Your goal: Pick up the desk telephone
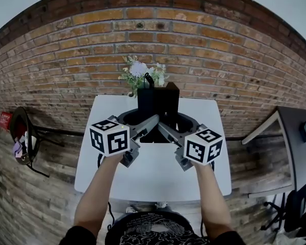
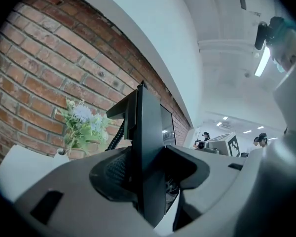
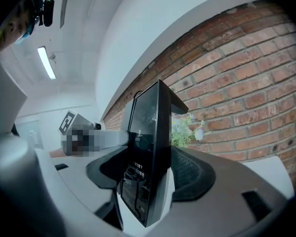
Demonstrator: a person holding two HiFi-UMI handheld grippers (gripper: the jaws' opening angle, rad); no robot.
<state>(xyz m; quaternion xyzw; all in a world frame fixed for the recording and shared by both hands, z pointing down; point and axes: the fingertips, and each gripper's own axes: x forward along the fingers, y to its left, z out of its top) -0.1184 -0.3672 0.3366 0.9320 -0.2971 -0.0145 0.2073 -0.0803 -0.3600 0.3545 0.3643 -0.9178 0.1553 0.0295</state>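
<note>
Head view: desk (image 1: 153, 182) recorded steeply from above. Gripper views: telephone (image 2: 148, 147) framed close from opposite sides; brick wall (image 1: 194, 50) shared.

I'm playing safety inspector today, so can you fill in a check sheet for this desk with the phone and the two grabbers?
Surface: white table, set against the wall.
Job's things: black desk telephone, held upright on edge between both grippers.
Clutter: flowers behind the telephone.
Grippers: left gripper and right gripper are each shut on the desk telephone, one on each side.
Cables: coiled cord beside the telephone.
Surroundings: brick wall behind the table; chair at the left; another desk at the right.
</note>
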